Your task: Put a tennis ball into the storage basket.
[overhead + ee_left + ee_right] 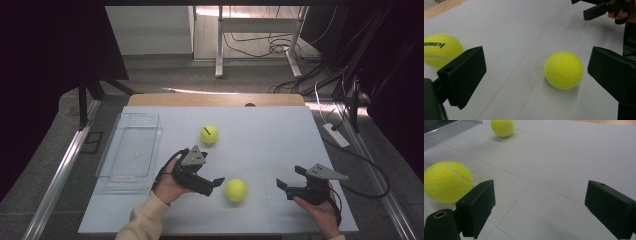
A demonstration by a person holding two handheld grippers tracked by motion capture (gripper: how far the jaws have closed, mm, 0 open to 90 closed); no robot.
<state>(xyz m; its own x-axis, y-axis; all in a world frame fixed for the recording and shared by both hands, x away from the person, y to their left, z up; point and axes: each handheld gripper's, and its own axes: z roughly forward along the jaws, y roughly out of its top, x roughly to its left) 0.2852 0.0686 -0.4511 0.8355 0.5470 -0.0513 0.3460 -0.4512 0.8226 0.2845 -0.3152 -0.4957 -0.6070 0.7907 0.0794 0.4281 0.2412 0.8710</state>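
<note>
Felt tennis ball (564, 70) sits on the bench (280, 135) just ahead of my left claw (216, 182), jaws spread wide. Light, springy, rolls easily; I'd pinch across its middle.

Right hand-held gripper (540, 207) jaws spread wide, near tennis ball (447, 181) beside left jaw, far tennis ball (502, 127) beyond
</note>
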